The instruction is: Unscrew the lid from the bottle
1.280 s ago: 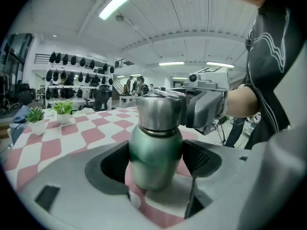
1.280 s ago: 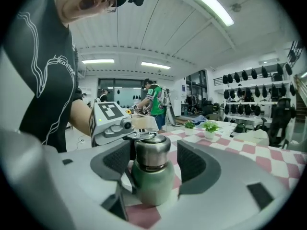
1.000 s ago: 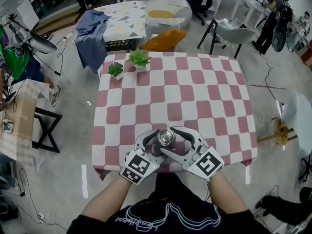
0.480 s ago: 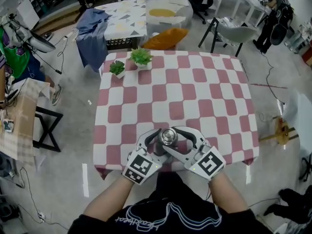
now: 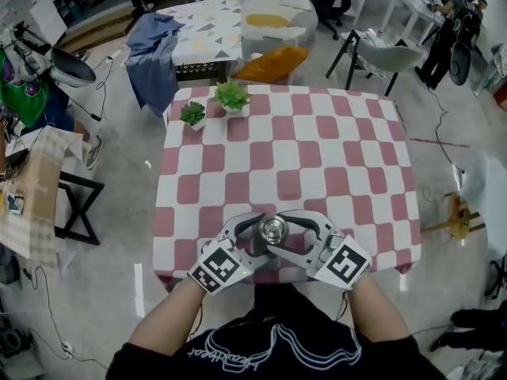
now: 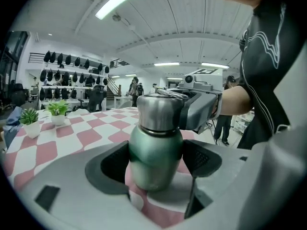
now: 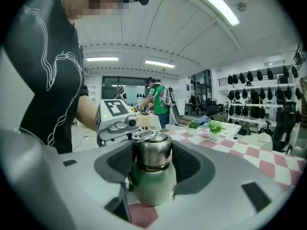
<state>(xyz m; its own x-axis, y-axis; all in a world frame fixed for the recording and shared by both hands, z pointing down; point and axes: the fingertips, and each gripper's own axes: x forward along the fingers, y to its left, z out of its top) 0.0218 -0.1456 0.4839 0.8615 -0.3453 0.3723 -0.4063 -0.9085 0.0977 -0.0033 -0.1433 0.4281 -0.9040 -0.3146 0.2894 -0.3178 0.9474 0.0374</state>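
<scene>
A green bottle (image 6: 156, 157) with a steel lid (image 5: 274, 229) stands upright on the checked table (image 5: 341, 157), close to its front edge. My left gripper (image 6: 156, 164) comes in from the left, and its dark pads press on the green body on both sides. My right gripper (image 7: 152, 159) comes from the right and sits higher, with its pads against the steel lid (image 7: 152, 150). Its jaws have just been closing, with the lid between them. Each gripper shows in the other's view, just behind the bottle.
Two small potted plants (image 5: 232, 95) (image 5: 192, 114) stand at the table's far left corner. Beyond the table are a cloth-draped table (image 5: 206, 34) and a chair (image 5: 372, 54). The person's body is right behind the front edge.
Both grippers have stayed at the bottle. The right jaws have drawn in a little round the lid, and both marker cubes have tilted slightly.
</scene>
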